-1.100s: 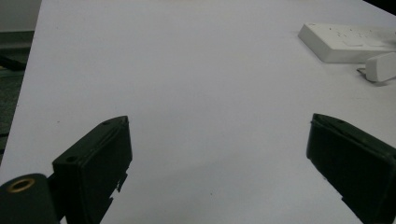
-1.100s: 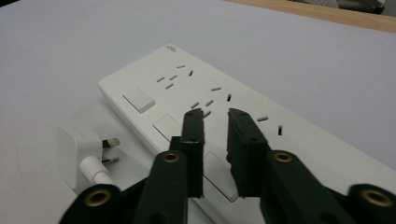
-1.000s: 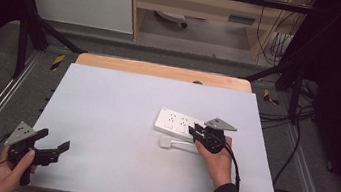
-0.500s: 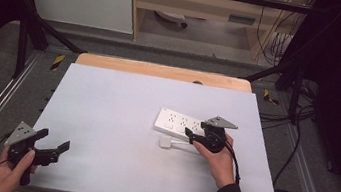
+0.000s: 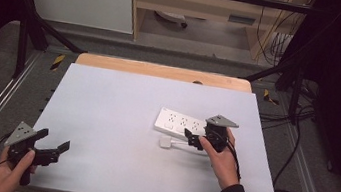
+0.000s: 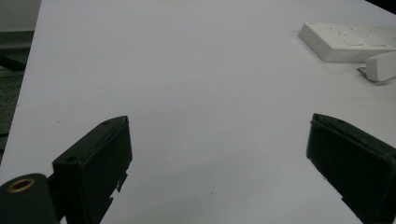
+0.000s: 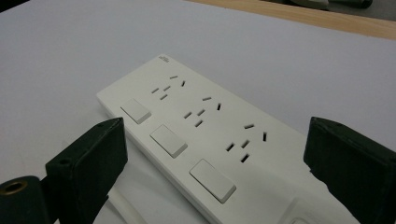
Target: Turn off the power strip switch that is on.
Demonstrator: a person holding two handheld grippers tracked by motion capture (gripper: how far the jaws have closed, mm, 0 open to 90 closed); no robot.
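White power strip (image 7: pixel 201 140) on the pale surface (image 5: pixel 115 118), right of centre in the high view and lying at a slight slant. The strip is a flat, oblong block with rounded edges. Its top face carries three socket groups in a row, each a set of dark slots, and beside each group sits one raised rectangular rocker switch; a small printed mark lies near one end corner. In the high view (image 5: pixel 180 124) the strip's long side runs left to right, and a small white plug (image 5: pixel 166 143) with a short white lead rests on the surface just beside its near edge, apart from the sockets.

Right tool (image 5: pixel 197 141), held in the person's right hand (image 5: pixel 222 159), sits at the strip's near right end. The right gripper view looks down along its two black jaws, which stand wide apart on either side of the strip; they have just been opening, and neither pad presses on the casing. A grey three-cornered plate tops the tool.

Left tool (image 5: pixel 52 152), held in the left hand (image 5: pixel 11 172) at the near left corner of the surface, is well apart from the strip. Its jaws also stand spread, with bare surface between them. In the left gripper view the strip (image 6: pixel 348 41) and plug (image 6: pixel 380 66) appear far off at upper right.
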